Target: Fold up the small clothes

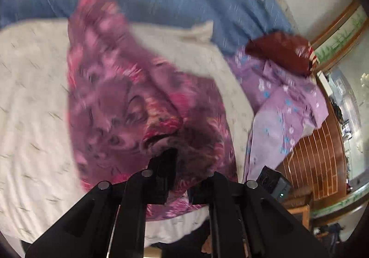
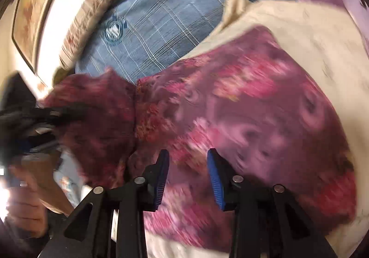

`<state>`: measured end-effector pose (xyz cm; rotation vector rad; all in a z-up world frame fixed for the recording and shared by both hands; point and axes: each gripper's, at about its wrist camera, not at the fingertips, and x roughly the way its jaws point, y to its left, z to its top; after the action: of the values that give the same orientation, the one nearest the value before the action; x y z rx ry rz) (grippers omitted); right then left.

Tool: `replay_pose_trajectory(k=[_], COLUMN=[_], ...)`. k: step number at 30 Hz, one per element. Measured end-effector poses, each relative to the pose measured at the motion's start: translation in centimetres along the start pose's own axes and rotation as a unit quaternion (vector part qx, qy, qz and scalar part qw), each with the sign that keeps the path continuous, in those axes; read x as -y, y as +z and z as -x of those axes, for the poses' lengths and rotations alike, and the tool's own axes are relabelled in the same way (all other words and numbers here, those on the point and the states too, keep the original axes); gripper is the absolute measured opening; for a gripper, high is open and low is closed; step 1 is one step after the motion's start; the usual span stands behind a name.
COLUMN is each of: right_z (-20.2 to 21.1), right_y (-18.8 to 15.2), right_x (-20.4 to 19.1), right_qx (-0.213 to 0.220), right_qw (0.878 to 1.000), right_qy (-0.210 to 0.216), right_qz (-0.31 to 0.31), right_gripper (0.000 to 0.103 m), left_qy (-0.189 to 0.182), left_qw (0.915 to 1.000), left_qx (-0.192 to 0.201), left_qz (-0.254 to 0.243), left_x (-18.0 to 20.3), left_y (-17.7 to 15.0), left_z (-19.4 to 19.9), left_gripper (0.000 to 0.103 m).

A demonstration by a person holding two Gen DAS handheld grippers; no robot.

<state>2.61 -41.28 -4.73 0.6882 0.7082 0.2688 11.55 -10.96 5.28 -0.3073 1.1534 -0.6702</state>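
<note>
Clamping a bunched edge of the pink-and-purple floral garment point(image 1: 129, 96), the left hand-held gripper point(image 1: 177, 165) is lifting it off the white sheet point(image 1: 30, 101) on the bed. The right hand-held gripper point(image 2: 188, 179) is hovering over the fabric, jaws apart (blue pads point(image 2: 161, 179) showing), gripping nothing.

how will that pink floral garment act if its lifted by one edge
The pink floral garment probably flops: it bunches and drapes where the left tool pinches it. It looks thin and light. The open right tool may need to support the sagging rest.
</note>
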Motion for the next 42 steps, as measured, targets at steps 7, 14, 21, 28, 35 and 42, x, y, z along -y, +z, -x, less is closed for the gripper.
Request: replay_pose_trajectory(k=[7,14,21,28,35,42], right_z=[0.7,1.0,2.6,-1.1,-4.8,2.5], right_y=[-0.4,0.1,2.4,3.4,2.9,2.5], right_x=[2.3,2.4,-0.5,-3.7,-5.9,-6.1], right_qx=[0.012,-0.005,0.03,-0.018,-0.055,0.021], right_qw=[0.997,0.995,0.992,0.998,0.993,0.991], right_qy=[0.058,0.068,0.106,0.056,0.072,0.111], right_qz=[-0.047,-0.068,-0.056,0.019,0.077,0.071], right_gripper=[0.031,0.033,0.071,0.076,0.005,0.005], left_qy=[-0.021,-0.018,0.093,0.164,0.231,0.151], left_qw=[0.993,0.999,0.9951,0.9797,0.9682,0.9879], left_qx=[-0.109,-0.036,-0.032,-0.1,-0.083,-0.031], left_qz=[0.038,-0.02,0.006,0.057,0.048,0.015], left_x=[-2.5,-3.2,-5.4,-6.6,-6.2,0.8], left_y=[-2.4,0.3,9.9,13.9,12.7,10.6], left_z=[-2.8,6.2,3.2,-4.9,-5.6,-1.1], left_gripper=[0.012,0.058,0.082,0.082,0.015,0.012])
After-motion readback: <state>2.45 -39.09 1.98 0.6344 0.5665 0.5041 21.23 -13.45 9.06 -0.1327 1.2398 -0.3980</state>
